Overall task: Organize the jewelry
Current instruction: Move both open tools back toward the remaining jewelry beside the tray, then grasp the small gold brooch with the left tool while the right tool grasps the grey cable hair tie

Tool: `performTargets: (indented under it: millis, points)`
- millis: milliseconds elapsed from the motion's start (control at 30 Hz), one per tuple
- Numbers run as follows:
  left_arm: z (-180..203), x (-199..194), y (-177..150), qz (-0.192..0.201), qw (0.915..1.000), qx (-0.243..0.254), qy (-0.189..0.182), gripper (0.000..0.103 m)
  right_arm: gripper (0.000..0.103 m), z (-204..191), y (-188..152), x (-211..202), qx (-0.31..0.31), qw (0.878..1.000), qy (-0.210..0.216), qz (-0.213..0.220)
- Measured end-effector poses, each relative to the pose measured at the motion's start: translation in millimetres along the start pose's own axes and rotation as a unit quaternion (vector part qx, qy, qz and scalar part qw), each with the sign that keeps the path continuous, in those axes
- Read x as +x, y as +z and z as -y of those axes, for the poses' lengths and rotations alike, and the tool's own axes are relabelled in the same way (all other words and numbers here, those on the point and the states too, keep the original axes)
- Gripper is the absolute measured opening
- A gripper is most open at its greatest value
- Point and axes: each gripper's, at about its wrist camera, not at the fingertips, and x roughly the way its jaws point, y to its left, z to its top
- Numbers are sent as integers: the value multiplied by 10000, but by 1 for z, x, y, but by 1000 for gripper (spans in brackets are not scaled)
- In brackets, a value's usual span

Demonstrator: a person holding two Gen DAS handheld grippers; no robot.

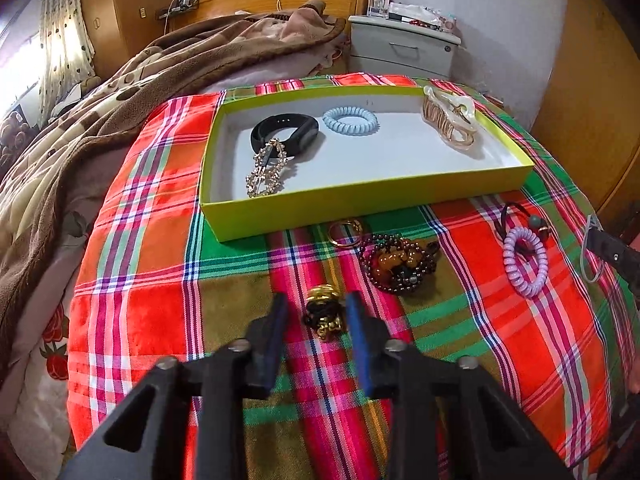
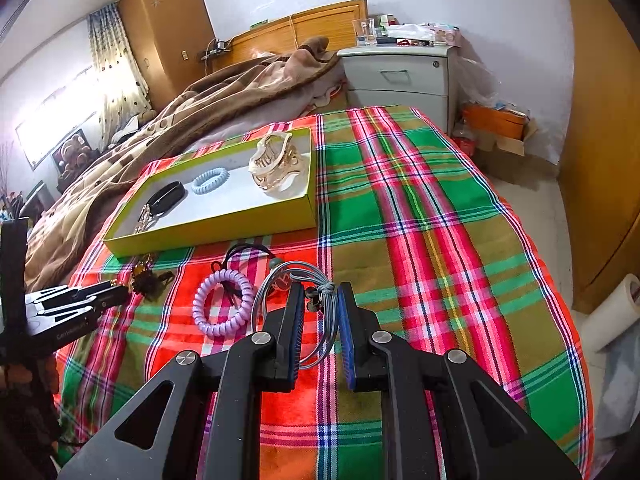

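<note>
Only one marking in view: pale lettering printed on the black body of the left gripper [image 2: 76,300], seen from the right wrist camera, too small and blurred to read with certainty. No other legible text, labels or numbers anywhere.

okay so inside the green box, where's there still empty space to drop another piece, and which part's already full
Inside the green box, the white floor lies bare through the middle and front, between the rhinestone clip and the cream claw clip. The left end is crowded: that clip overlaps the black band, with the blue coil tie just beside.
</note>
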Motion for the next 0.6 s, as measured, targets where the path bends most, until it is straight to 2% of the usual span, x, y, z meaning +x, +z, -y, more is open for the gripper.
performTargets:
  millis: [100, 600]
  points:
    - [-1, 0, 0, 3, 10000, -4, -36, 19, 17, 0, 0, 0, -11, 10000, -16, -3]
    - [-7, -11, -3, 118, 9996, -119, -213, 19, 17, -8, 3, -5, -53, 10000, -51, 50]
